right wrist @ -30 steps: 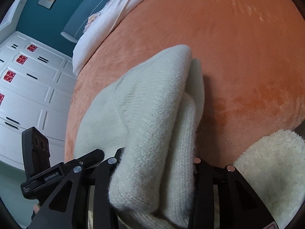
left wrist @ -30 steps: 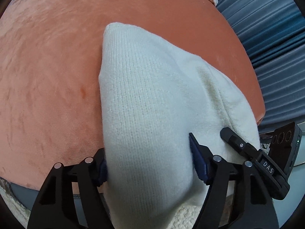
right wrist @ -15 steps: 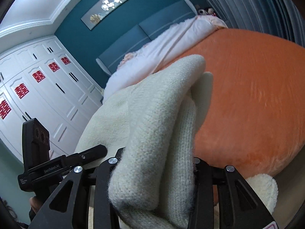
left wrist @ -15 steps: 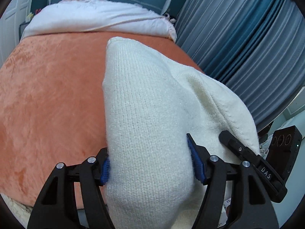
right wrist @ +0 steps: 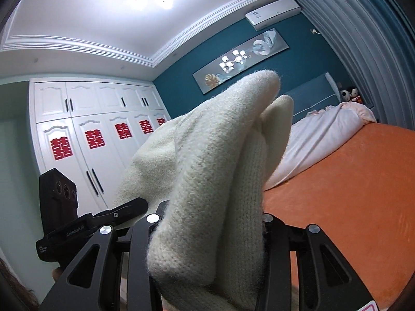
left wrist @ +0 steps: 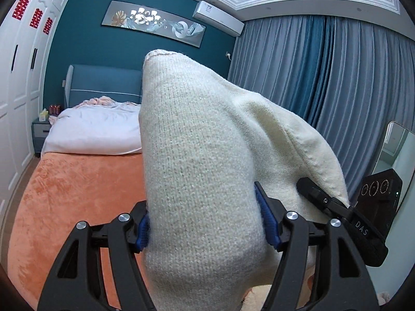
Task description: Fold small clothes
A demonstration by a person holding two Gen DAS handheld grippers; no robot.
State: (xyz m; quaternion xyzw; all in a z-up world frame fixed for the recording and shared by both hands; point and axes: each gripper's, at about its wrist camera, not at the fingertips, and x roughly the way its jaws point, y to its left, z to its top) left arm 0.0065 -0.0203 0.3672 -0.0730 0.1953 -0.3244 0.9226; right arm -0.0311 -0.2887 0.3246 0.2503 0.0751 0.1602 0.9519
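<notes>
My left gripper [left wrist: 205, 223] clamps a cream knitted wool garment [left wrist: 207, 155] above the orange plush bedspread [left wrist: 77, 181]. My right gripper [right wrist: 210, 233] pinches its bunched folds [right wrist: 215, 160], jaws partly closed.

Left gripper [left wrist: 205, 223]: jaws set fairly wide, blue pads [left wrist: 267, 223] pressing both sides of a thick fold of cream knit [left wrist: 202, 155]. Right gripper [right wrist: 210, 223]: jaws narrower, clamped on bunched knit layers; aimed about level.

Knit garment [left wrist: 205, 171] above the bed [left wrist: 75, 181] — wardrobe [left wrist: 15, 98] left, curtains [left wrist: 324, 83] right
</notes>
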